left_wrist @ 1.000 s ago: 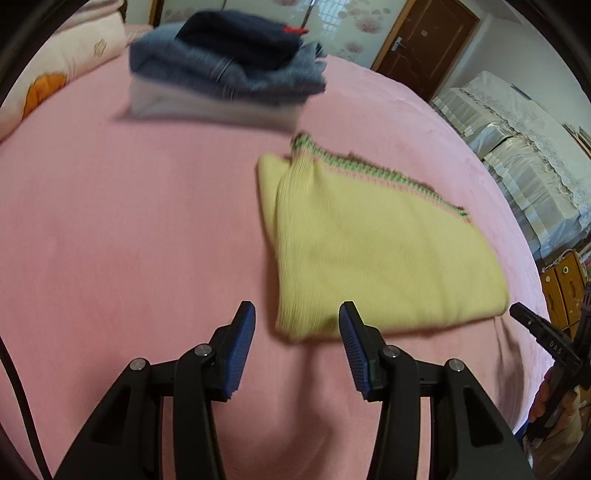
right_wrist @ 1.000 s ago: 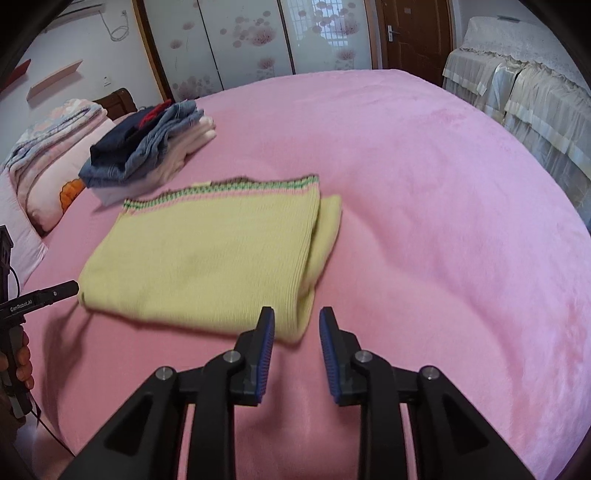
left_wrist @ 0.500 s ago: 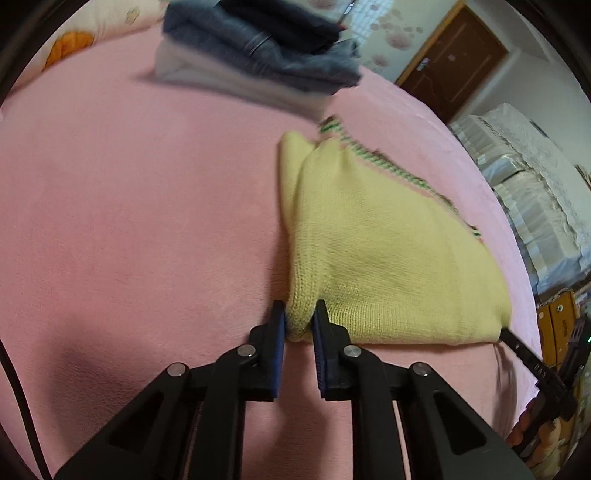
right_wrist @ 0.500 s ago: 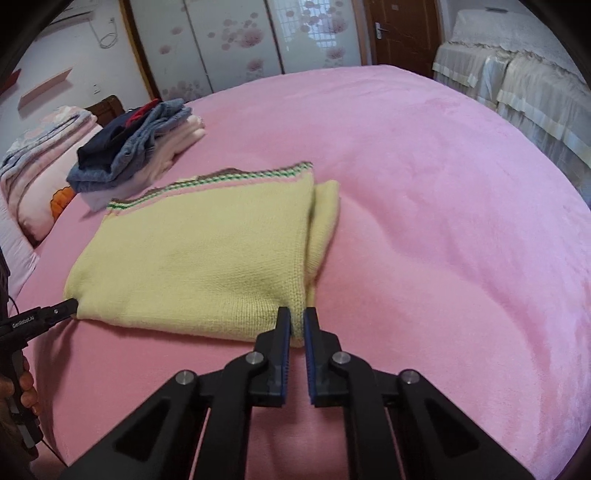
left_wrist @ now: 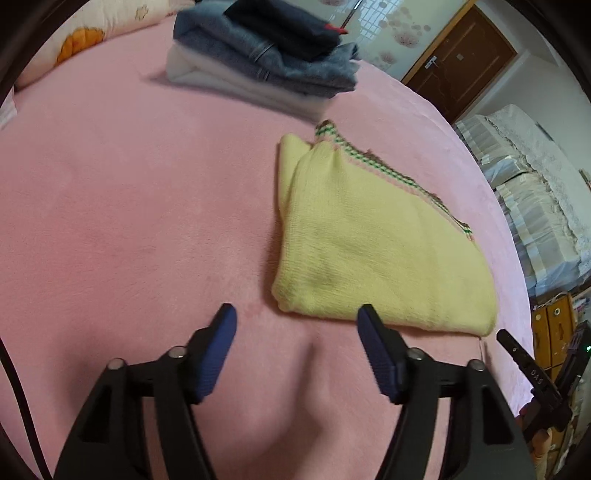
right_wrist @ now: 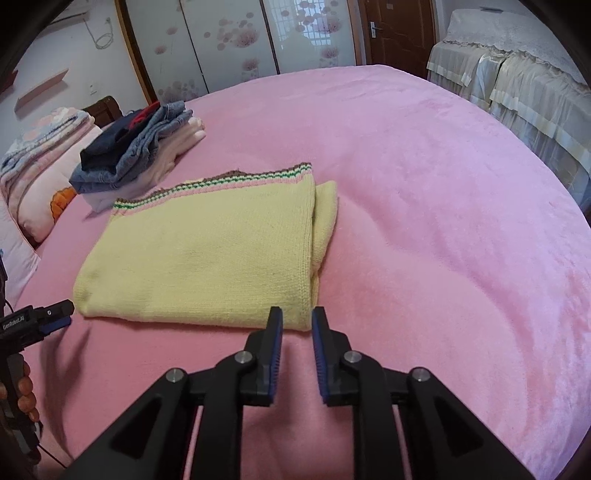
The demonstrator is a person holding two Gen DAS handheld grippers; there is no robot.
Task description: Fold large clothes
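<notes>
Pink fleece covers the bed [right_wrist: 424,192], and on it lies a folded yellow sweater [right_wrist: 207,258] with a green, white and pink striped hem along its far edge. One folded layer pokes out past the sweater's right side in the right wrist view. Behind the sweater, near the pillows [right_wrist: 40,166], sits a stack of folded clothes [left_wrist: 266,62]: dark navy on top, denim under it, pale fabric at the bottom. Flowered wardrobe doors [right_wrist: 236,40] and a brown door [right_wrist: 399,33] stand at the back.

Left gripper [left_wrist: 295,325] has just been opening; its jaws stand wide, with nothing between them, just in front of the sweater's near left corner. Right gripper [right_wrist: 297,325] has also just opened a little; its jaws are narrow, set just at the sweater's near right corner, the pads not pressing on the knit. Each gripper shows at the edge of the other's view, held in a person's hand [right_wrist: 26,391].
</notes>
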